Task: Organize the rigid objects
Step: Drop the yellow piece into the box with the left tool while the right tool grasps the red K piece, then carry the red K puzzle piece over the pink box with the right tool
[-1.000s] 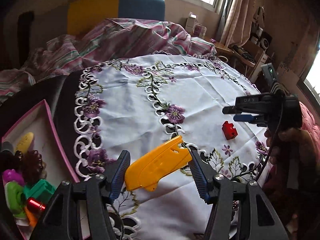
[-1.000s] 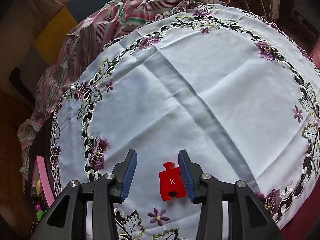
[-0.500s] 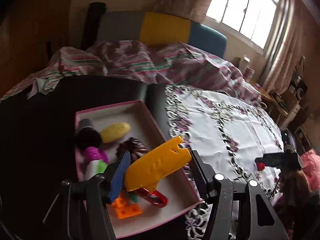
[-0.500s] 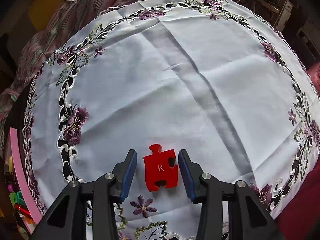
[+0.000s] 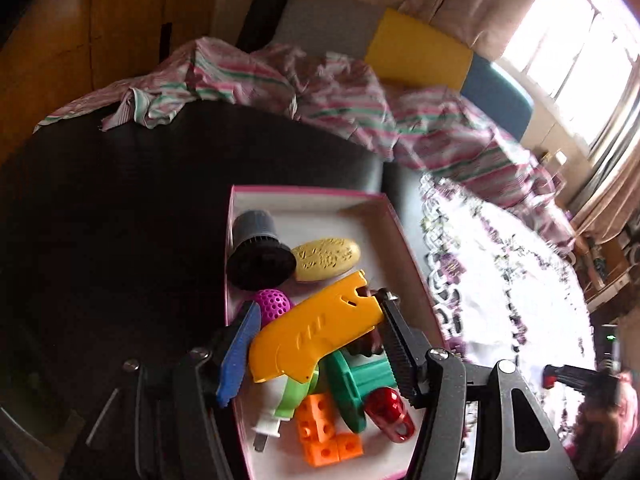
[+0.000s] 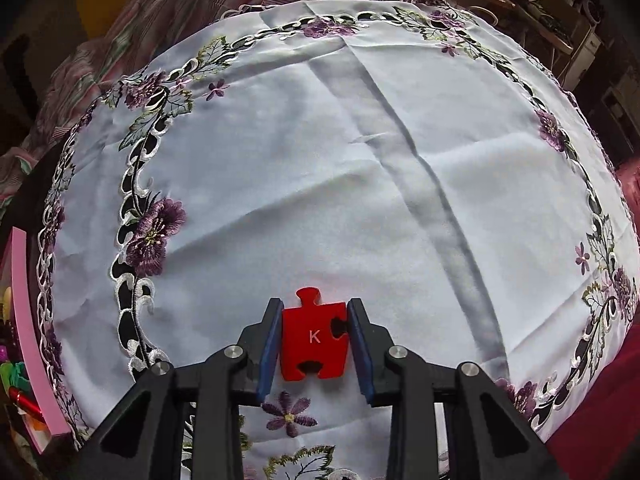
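My left gripper (image 5: 316, 336) is shut on a yellow plastic toy piece (image 5: 316, 330) and holds it above the pink-rimmed box (image 5: 308, 192). The box holds a black-and-grey cap (image 5: 258, 250), a yellow oval (image 5: 326, 258), a magenta ball (image 5: 272, 304), a green part (image 5: 352, 376), orange bricks (image 5: 320, 432) and a red clip (image 5: 390, 412). My right gripper (image 6: 314, 336) is shut on a red puzzle piece marked K (image 6: 314, 336), at the near part of the white embroidered tablecloth (image 6: 320, 180).
The box stands on a dark surface (image 5: 120, 220) left of the tablecloth (image 5: 500, 264); its pink edge (image 6: 24, 320) shows at the left of the right wrist view. A striped blanket (image 5: 320, 92) lies behind. The right gripper shows small at the far right (image 5: 572, 376).
My left gripper carried the yellow piece from over the tablecloth to over the box. My right gripper closed its fingers onto the red puzzle piece.
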The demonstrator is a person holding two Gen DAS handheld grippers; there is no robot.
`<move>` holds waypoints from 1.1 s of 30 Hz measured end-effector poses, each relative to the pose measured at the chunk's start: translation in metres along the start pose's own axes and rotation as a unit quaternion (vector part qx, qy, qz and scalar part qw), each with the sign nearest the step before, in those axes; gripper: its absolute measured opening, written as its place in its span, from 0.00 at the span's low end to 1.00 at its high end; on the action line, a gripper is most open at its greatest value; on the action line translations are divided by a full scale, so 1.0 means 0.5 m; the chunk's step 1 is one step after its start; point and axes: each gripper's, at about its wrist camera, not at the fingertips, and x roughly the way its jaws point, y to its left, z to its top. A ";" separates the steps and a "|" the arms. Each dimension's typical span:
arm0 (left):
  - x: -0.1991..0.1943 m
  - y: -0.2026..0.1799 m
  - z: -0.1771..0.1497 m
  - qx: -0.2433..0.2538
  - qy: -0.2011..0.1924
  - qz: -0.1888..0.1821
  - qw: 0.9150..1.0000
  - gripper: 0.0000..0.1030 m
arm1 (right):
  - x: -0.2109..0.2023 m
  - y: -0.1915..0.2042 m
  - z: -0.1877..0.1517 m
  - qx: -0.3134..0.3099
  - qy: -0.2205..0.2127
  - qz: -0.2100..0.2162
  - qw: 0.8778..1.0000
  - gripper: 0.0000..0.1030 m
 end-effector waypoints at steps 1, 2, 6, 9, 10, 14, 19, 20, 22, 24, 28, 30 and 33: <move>0.013 -0.003 0.002 -0.002 0.005 -0.002 1.000 0.60 | -0.001 0.001 -0.001 -0.002 0.000 0.002 1.000 0.31; 0.025 -0.004 0.005 -0.006 0.010 0.003 1.000 0.60 | -0.001 0.002 -0.002 -0.005 -0.001 0.003 1.000 0.31; 0.071 -0.012 0.012 -0.015 0.025 0.014 0.999 0.61 | -0.004 0.004 -0.004 -0.012 -0.001 0.004 1.000 0.31; 0.088 -0.014 0.012 -0.021 0.018 0.030 0.999 0.62 | -0.007 0.001 -0.003 -0.015 -0.001 0.003 1.000 0.31; 0.089 -0.013 0.013 -0.019 0.018 0.028 0.999 0.62 | -0.007 0.000 -0.004 -0.015 -0.001 0.003 1.000 0.31; 0.067 -0.006 0.005 -0.019 0.003 0.025 0.999 0.62 | -0.009 0.002 -0.006 -0.018 -0.003 0.003 1.000 0.31; 0.013 -0.005 -0.016 0.002 -0.033 0.040 0.999 0.67 | -0.012 -0.001 -0.007 -0.022 -0.004 0.002 1.000 0.31; 0.003 -0.007 -0.023 0.007 -0.036 0.047 0.998 0.67 | -0.013 -0.002 -0.008 -0.023 -0.005 0.002 1.000 0.31; -0.018 -0.012 -0.042 0.020 -0.042 0.063 0.997 0.67 | -0.015 -0.003 -0.010 -0.025 -0.006 0.001 1.000 0.31; -0.035 -0.019 -0.061 0.032 -0.045 0.074 0.996 0.67 | -0.015 -0.003 -0.011 -0.028 -0.007 0.000 1.000 0.31; -0.070 -0.033 -0.093 0.053 -0.058 0.084 0.993 0.67 | -0.011 0.003 -0.001 -0.032 -0.011 0.003 0.999 0.31; -0.085 -0.040 -0.108 0.061 -0.065 0.087 0.992 0.71 | -0.013 0.003 -0.002 -0.034 -0.013 0.002 0.999 0.31; -0.103 -0.050 -0.122 0.069 -0.072 0.088 0.991 0.71 | -0.021 -0.001 -0.002 -0.033 -0.022 0.005 0.999 0.31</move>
